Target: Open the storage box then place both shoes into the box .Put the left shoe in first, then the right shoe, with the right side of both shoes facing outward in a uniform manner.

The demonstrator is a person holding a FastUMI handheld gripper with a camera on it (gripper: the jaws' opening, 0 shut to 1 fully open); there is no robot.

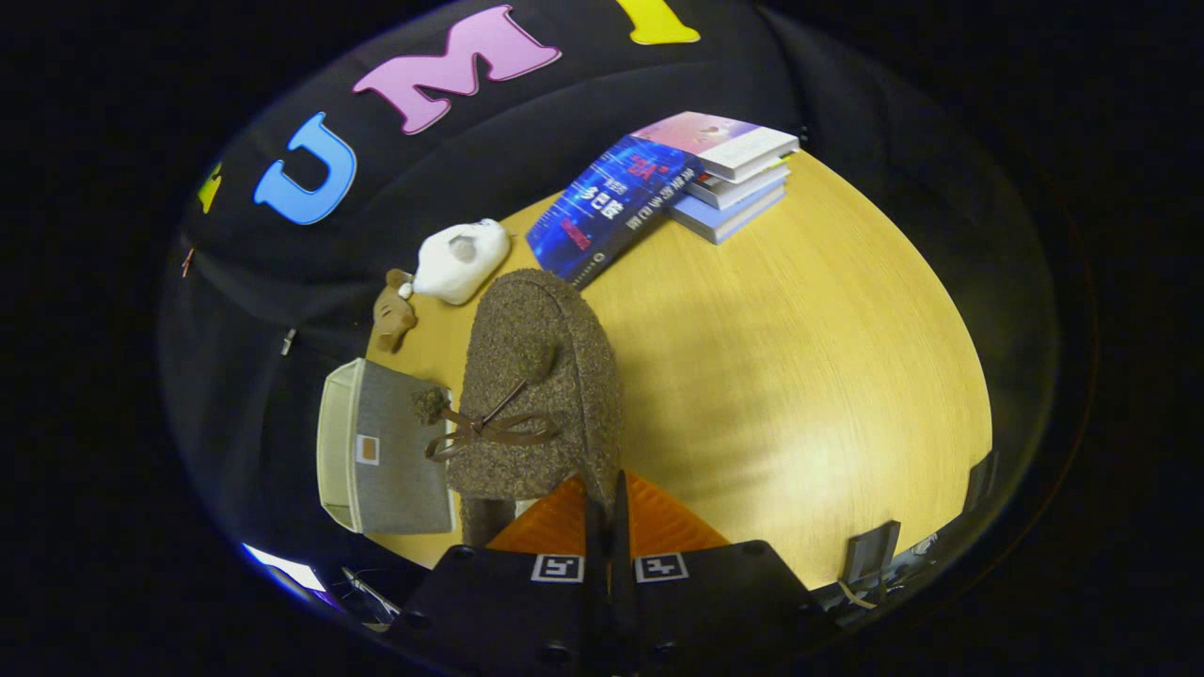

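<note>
We look from the camera riding on the gripper, facing forward along its two fingers and steeply down onto the wooden table. A fuzzy brown shoe sits close just ahead; stacked books lie far beyond.

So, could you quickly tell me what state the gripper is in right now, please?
Gripper: fingers pressed together on the back edge of the brown shoe, holding it above the table.
</note>
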